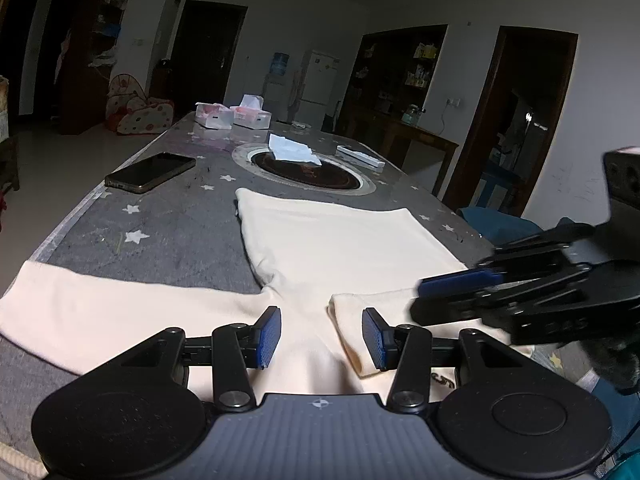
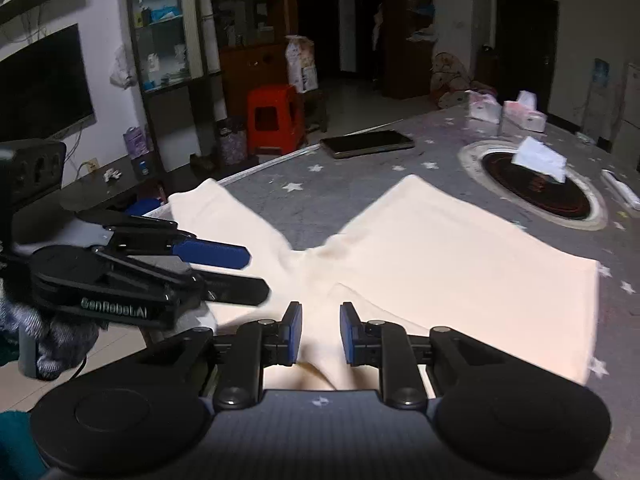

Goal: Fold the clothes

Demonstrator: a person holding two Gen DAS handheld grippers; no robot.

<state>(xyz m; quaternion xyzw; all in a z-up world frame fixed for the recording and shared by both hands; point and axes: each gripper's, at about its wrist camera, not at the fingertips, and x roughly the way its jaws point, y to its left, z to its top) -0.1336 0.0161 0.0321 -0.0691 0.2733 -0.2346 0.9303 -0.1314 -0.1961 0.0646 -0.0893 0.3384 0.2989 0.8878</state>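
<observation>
Cream cloth, a shirt, lies flat on the grey star-patterned table. One sleeve stretches to the table's left edge, and the other sleeve is folded in over the body. The near part of the shirt is hidden under both tools. The left gripper hangs above the shirt with its jaws apart and nothing between them. The right gripper is also spread, over the folded sleeve; whether its pads touch the cloth I cannot tell. Farther away lie a phone, a white paper on a round dark burner, and two tissue boxes. The room behind is dim and hard to make out.
</observation>
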